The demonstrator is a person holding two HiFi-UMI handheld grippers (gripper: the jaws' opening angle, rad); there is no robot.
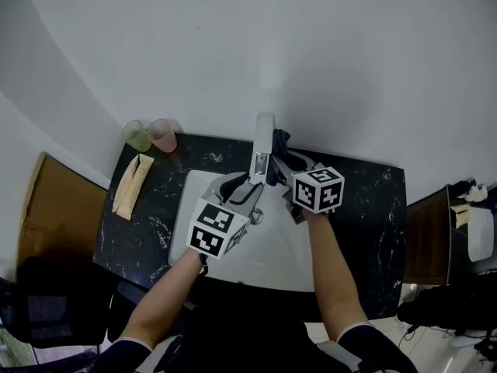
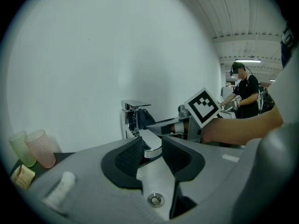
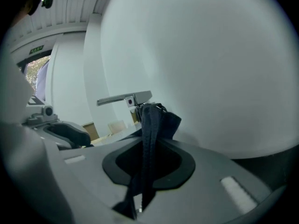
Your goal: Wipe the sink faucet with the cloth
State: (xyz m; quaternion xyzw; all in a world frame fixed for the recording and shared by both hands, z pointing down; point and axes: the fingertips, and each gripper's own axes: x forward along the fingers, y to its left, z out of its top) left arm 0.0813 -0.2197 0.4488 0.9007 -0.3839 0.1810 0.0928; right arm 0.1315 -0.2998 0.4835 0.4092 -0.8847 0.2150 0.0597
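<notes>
Fingers [image 2: 125,158] of the left gripper [image 2: 152,151] clamp the faucet [image 2: 133,115] spout. The right gripper [image 3: 147,166] pinches the dark cloth [image 3: 152,121] by the faucet's handle. A white sink [image 1: 268,251] sits in the dark table [image 1: 365,200] against a white wall [image 1: 311,53]. Two cups [image 1: 150,136] stand at the back-left corner.

On the dark marbled desk [image 1: 373,200] we see a green cup [image 1: 137,136] and a pink cup [image 1: 163,135] side by side at its far left corner. A beige packet [image 1: 133,185] lies near them on the desk's left part. A brown box [image 1: 54,208] stands beside the desk's left edge.
</notes>
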